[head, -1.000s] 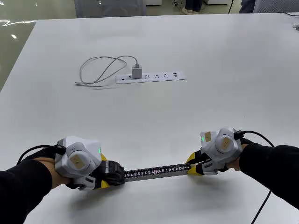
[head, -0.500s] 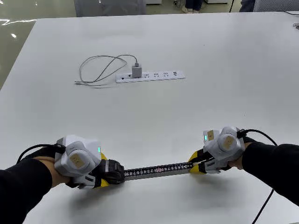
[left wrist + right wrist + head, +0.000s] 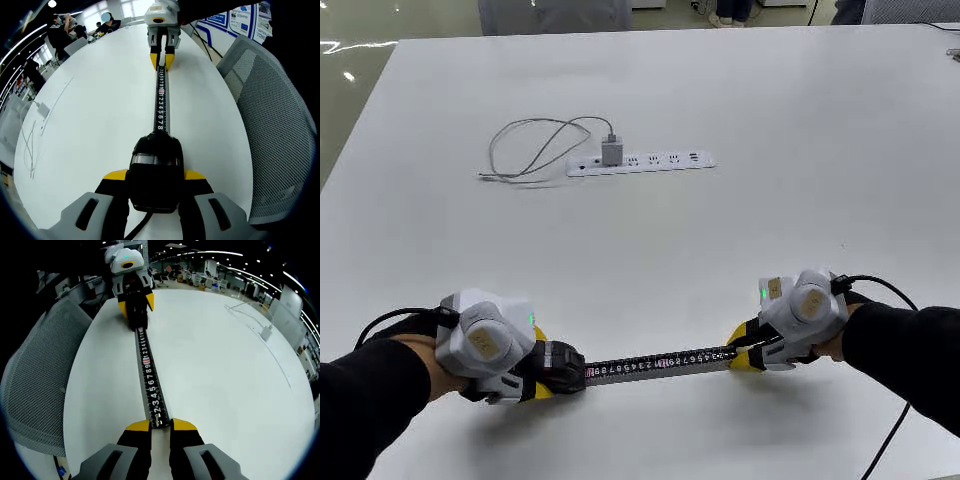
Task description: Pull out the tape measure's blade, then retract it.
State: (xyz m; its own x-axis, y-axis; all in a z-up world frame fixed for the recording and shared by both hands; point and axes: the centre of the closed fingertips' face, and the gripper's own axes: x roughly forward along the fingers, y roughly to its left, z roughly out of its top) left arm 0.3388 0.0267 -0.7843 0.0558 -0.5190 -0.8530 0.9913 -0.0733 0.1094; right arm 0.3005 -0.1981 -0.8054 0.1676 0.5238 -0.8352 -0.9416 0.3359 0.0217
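Tape measure stretched between two hand-held grippers near the front edge of a white table, blade partly drawn out.

Table: broad, carrying a few small items far from the work. Grey mesh chair just beside the table edge, as seen in the left gripper view.

Left gripper: jaws clamped on either side of the black case. Case resting on or just above the tabletop; contact not resolvable.

Right gripper: well apart from the left, jaws pressed nearly together and pinching the free end of the blade.

White power strip: far across the table, with a white charger plugged in and a pale cable looped to one side.

Blade: black with white numerals, lying straight and flat between case and right gripper. Lowest figures of the scale readable just beside the pinching jaws.

Progress, as a judgement: pull-out phase under way, with a moderate length exposed; end point of the pull not determinable. Remaining: any further extension, then a release or guided return of the blade into the case. Retraction not yet begun, to judge by the taut exposed length.
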